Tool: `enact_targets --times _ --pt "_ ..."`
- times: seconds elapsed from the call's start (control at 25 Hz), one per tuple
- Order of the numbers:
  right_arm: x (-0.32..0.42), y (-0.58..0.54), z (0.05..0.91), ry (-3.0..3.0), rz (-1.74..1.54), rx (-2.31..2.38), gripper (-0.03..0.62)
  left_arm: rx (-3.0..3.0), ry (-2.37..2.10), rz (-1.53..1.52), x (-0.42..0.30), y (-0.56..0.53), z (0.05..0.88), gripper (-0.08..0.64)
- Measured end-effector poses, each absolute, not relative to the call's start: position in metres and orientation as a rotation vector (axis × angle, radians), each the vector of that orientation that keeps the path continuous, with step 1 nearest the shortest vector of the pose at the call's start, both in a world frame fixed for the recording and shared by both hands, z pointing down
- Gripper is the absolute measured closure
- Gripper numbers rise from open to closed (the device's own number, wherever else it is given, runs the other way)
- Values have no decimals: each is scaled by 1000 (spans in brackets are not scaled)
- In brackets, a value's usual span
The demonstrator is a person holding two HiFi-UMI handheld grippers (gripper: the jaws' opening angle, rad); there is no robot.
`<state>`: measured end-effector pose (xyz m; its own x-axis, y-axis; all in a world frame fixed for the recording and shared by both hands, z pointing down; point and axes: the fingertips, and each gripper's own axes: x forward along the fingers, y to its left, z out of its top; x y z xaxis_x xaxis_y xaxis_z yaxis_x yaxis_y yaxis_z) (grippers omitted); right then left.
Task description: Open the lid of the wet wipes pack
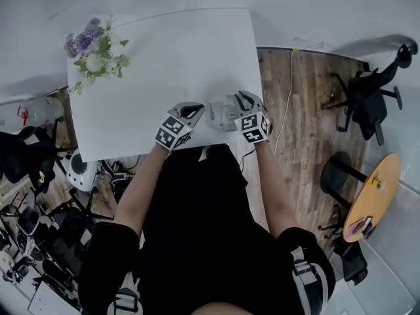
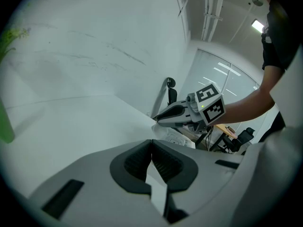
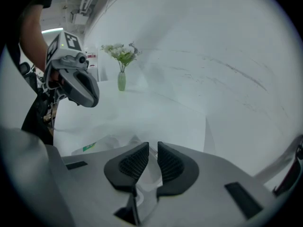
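Left gripper (image 1: 195,111) clenched, empty. Right gripper (image 1: 241,98) pinches wet wipes pack (image 1: 222,117) at table's (image 1: 177,58) 6 o'clock edge. Open tabletop toward 12.

A glossy, crinkled plastic-film wet wipes pack (image 1: 222,117) on the smooth, matt white tabletop (image 1: 164,51), beside the matt grey plastic right claw (image 3: 153,146) with ribbed black pads (image 3: 135,163).

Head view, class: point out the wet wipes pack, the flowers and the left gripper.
wet wipes pack (image 1: 222,118), head view, its top face.
flowers (image 1: 98,50), head view, middle of the bunch.
left gripper (image 1: 199,108), head view, between its fingertips.
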<state>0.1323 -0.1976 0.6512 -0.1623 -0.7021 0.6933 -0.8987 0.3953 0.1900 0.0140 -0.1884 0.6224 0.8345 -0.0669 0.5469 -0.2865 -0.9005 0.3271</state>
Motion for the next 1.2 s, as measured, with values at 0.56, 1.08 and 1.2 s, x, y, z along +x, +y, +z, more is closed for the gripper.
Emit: enact_targets --times 0.56,1.08,1.2 --pt "147 -152 631 -2076 357 1342 575 2599 -507 710 14 -154 592 537" --pt "182 -86 604 -2205 291 1221 577 2612 -639 640 62 -91 568 537" --pt "189 -73 596 -2220 269 1204 577 2607 -663 621 71 -79 566 537"
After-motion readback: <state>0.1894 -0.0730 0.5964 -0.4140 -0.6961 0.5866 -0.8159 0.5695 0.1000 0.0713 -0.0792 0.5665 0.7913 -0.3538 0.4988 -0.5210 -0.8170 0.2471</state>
